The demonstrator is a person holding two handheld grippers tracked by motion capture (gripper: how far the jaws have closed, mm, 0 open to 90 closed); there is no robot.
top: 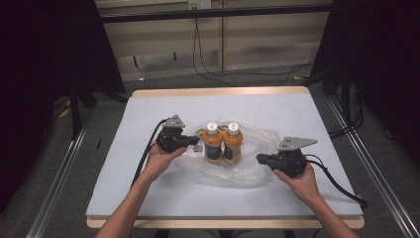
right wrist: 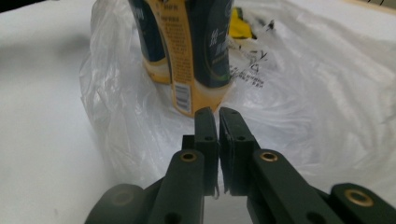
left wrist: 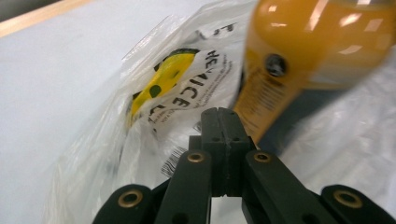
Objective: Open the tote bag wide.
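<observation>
Two orange juice bottles (top: 223, 143) stand upright side by side, touching, right in the middle of a crumpled clear plastic bag (top: 247, 166) that's spread out on the white-covered table (top: 148, 198). Both have white caps and dark labels.

Left gripper (top: 194, 142) sits just to the left of the bottles, held in the person's left hand (top: 161, 158), and points toward them. From the left gripper view its jaws are pressed completely together, tips right by the bag where there's some black print and a yellow patch. Can't honestly tell if a bit of the film is pinched in there or not. The near bottle looms big and blurry just past the tips.

Right gripper (top: 260, 158) is on the other side, in the right hand (top: 302, 183), aimed back at the bottles from the right. In the right gripper view its jaws are nearly together with only a thin slit between them, and I can't make out anything in that slit. The tips are low over the bag, pointing at the base of the closest bottle, barcode strip facing the camera.

Black cables trail off both grippers across the table.
</observation>
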